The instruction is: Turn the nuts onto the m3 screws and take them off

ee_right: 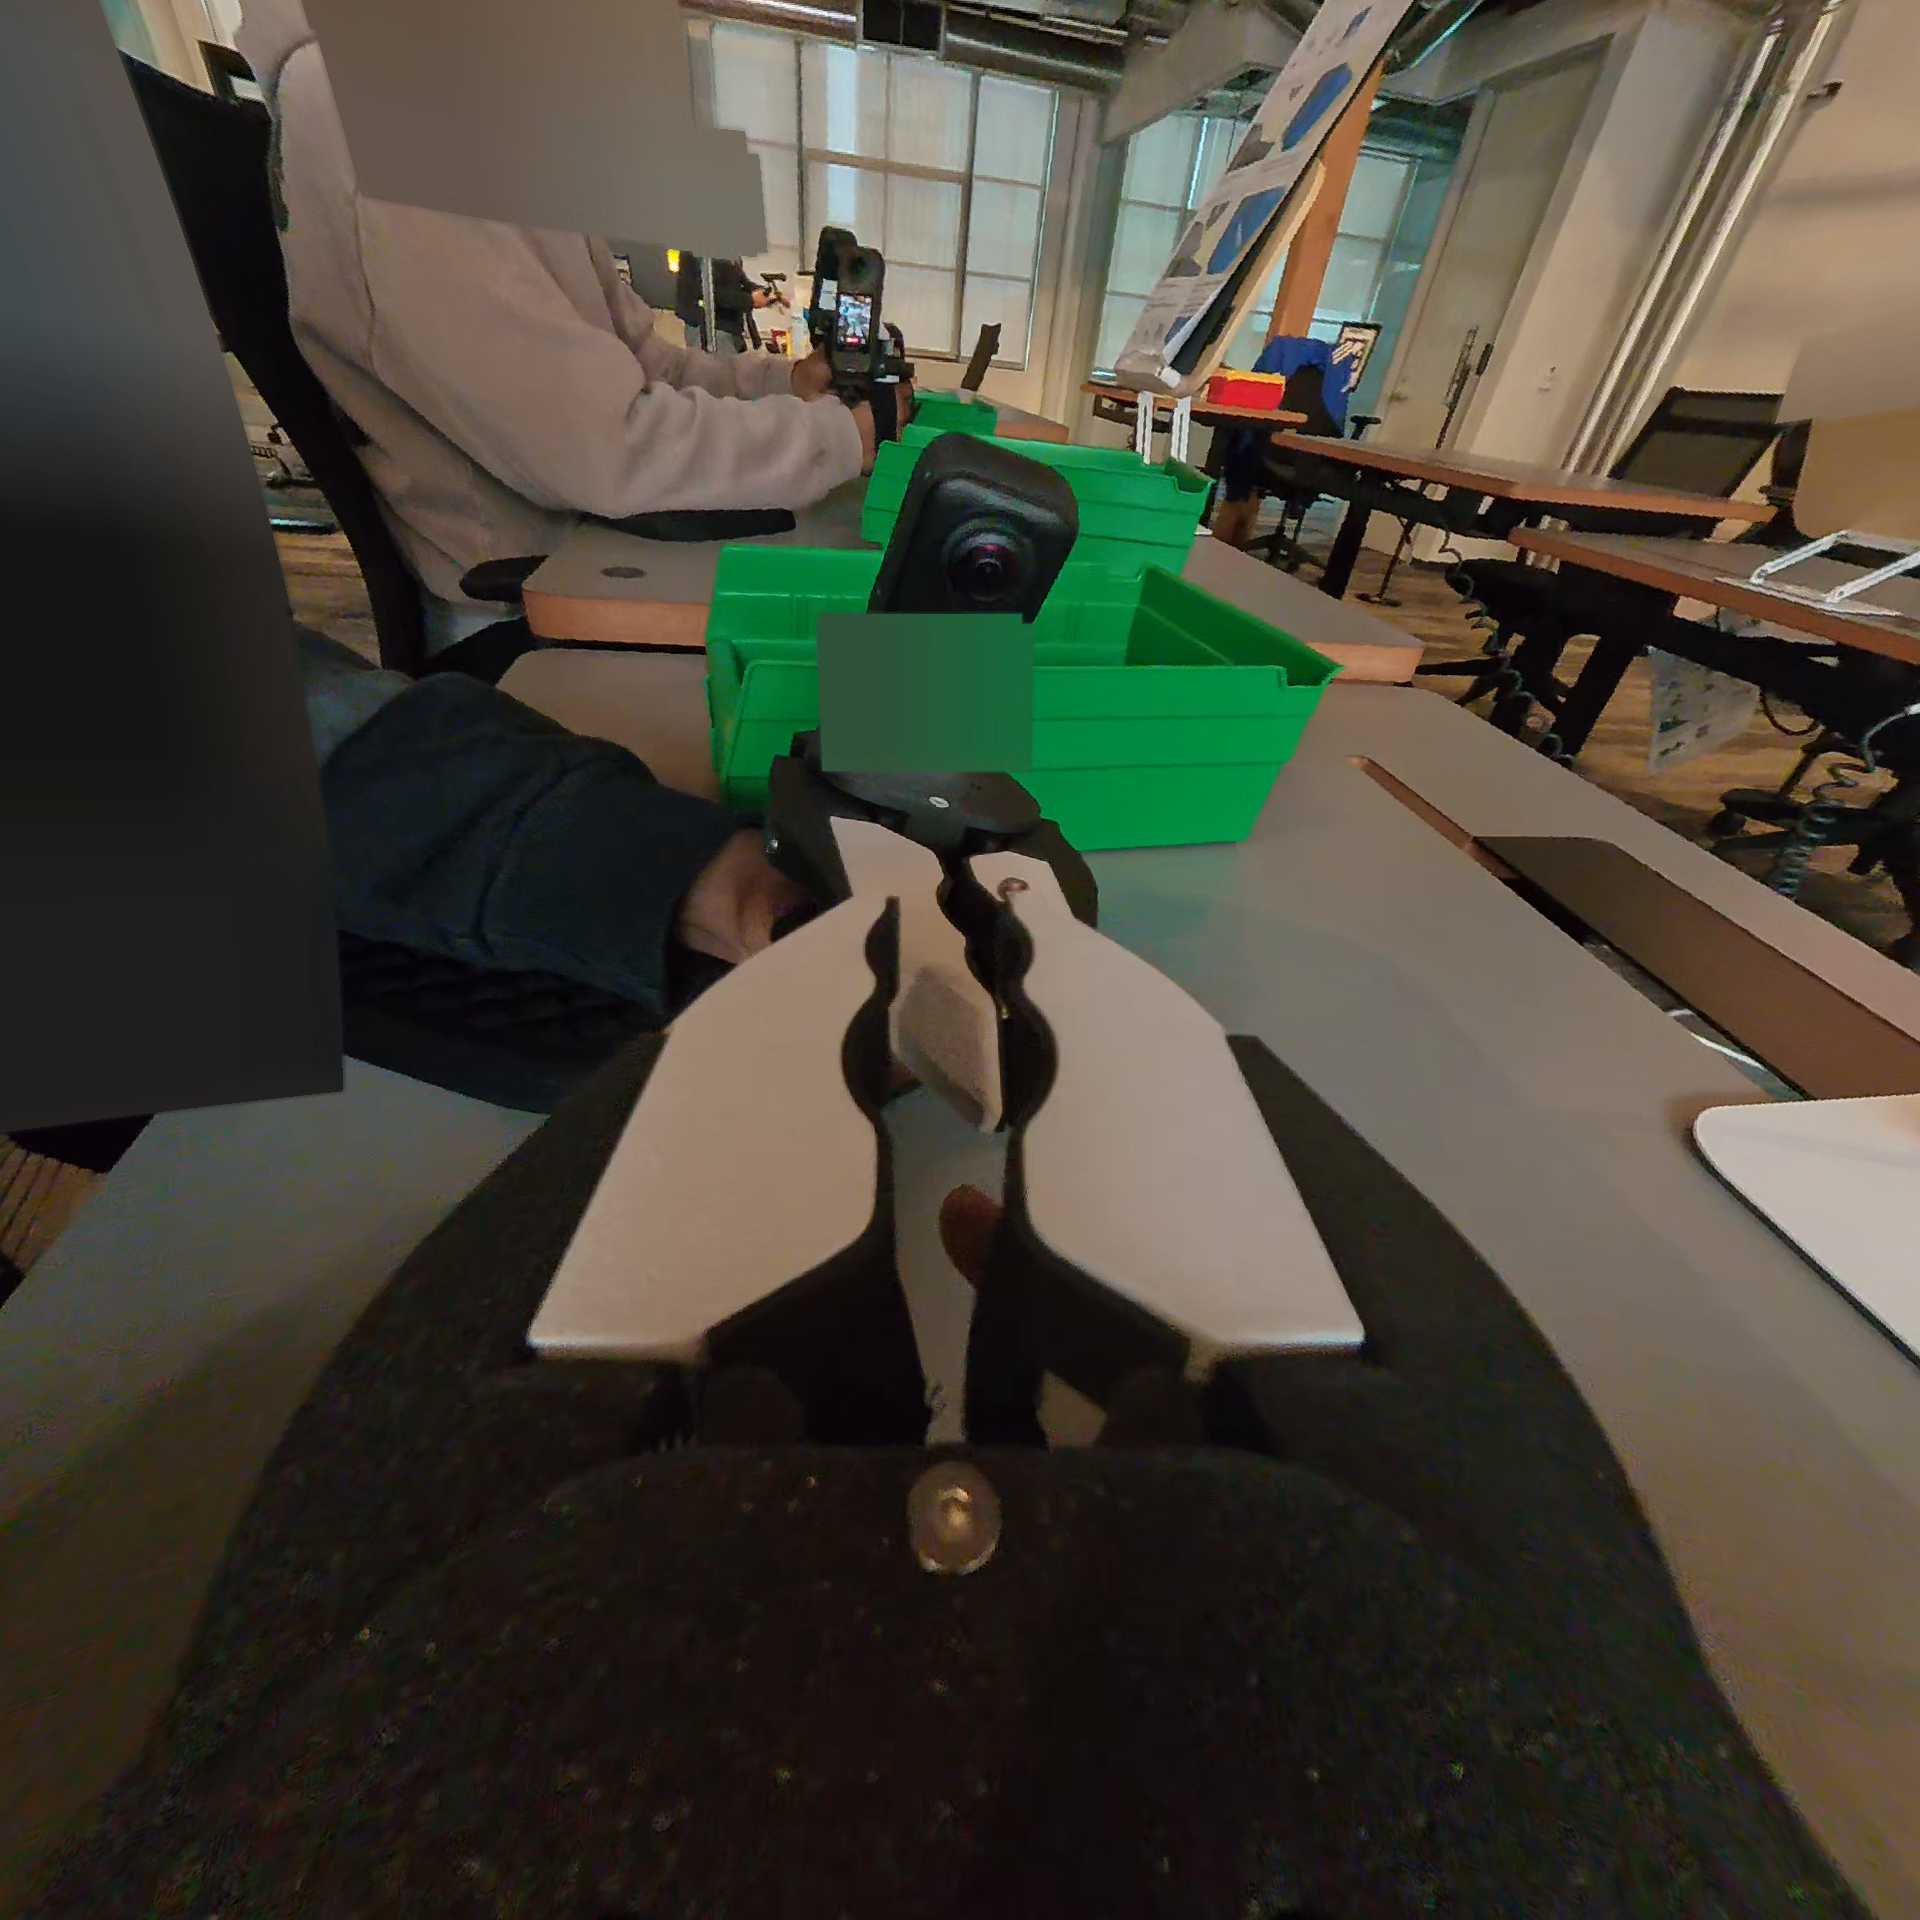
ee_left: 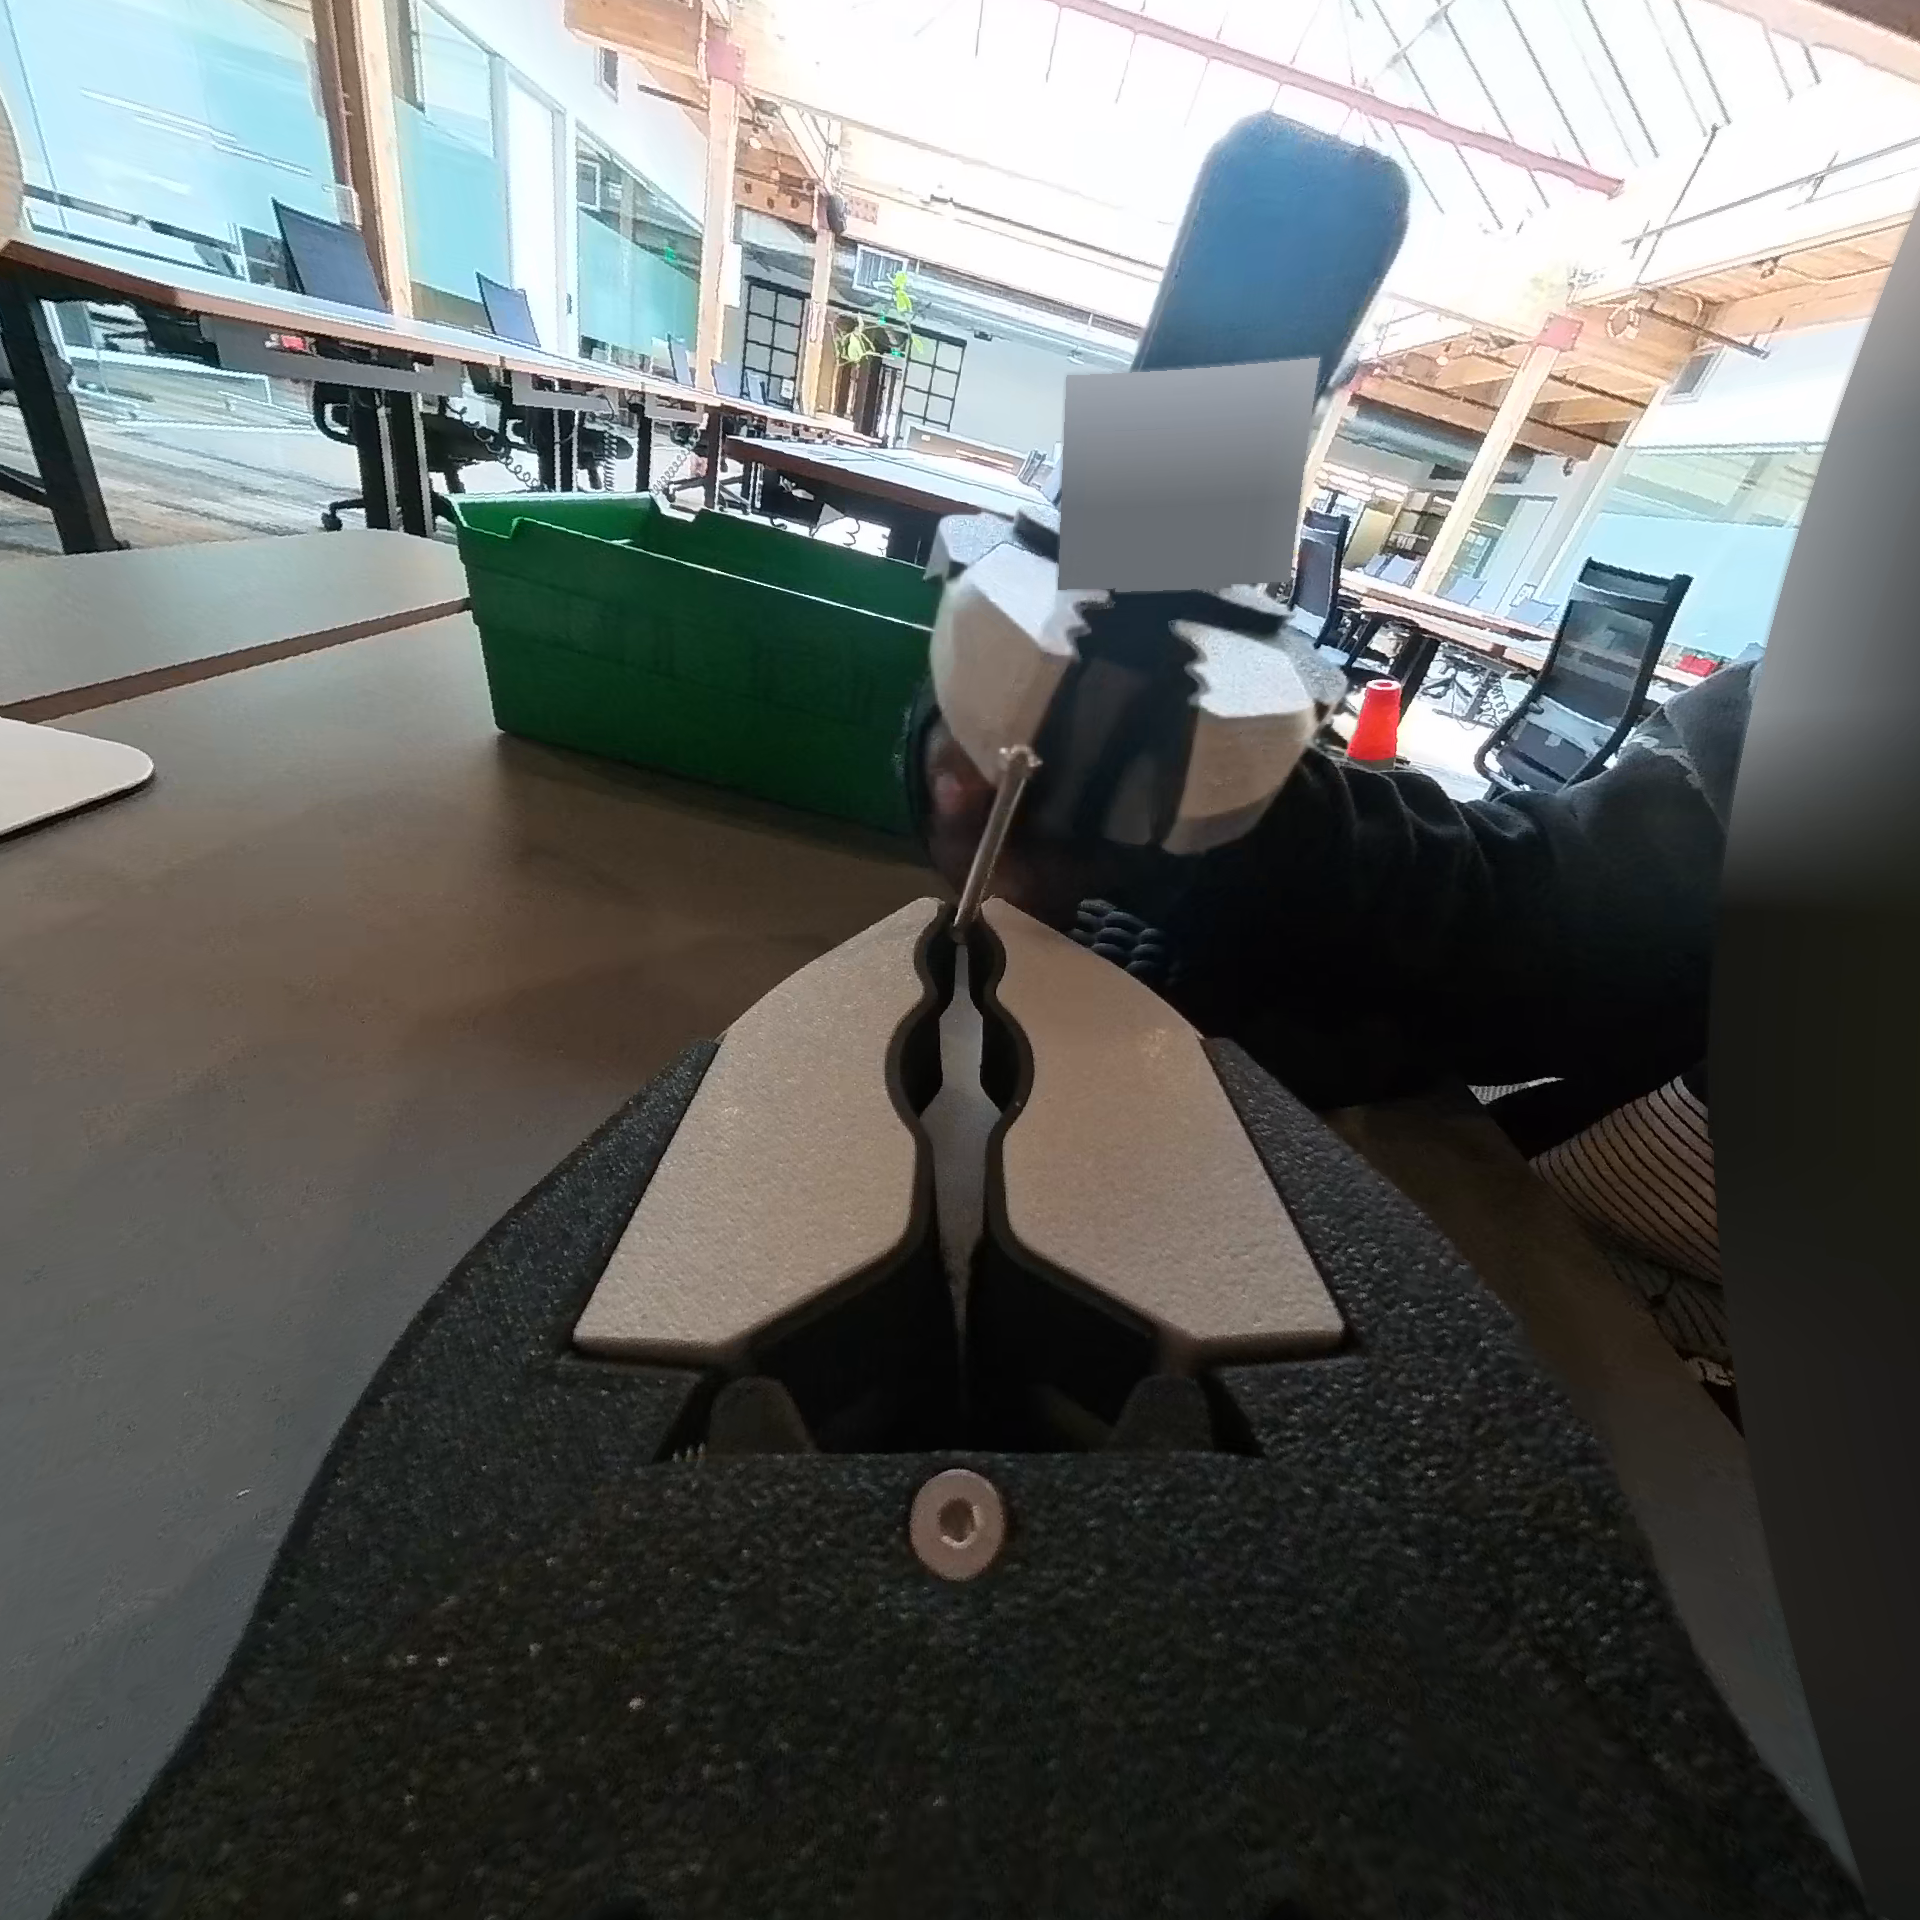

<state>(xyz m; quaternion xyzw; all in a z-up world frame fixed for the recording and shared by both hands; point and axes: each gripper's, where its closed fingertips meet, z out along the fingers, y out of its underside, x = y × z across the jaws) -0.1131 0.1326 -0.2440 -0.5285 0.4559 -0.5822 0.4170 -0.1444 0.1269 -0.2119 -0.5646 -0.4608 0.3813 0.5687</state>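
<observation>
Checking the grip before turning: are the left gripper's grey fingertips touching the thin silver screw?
Touching. The left wrist view shows the fingertips closed on the screw.

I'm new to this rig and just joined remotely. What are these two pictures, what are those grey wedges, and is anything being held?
Each picture comes from a camera on a handheld gripper, looking along its two grey fingers. The left gripper pinches the lower end of a thin metal screw at its fingertips. A small nut sits near the screw's far end, right by the right gripper, which faces it with its fingers apart. Whether its pads touch the nut I can't tell. A green bin stands on the dark table behind.
</observation>
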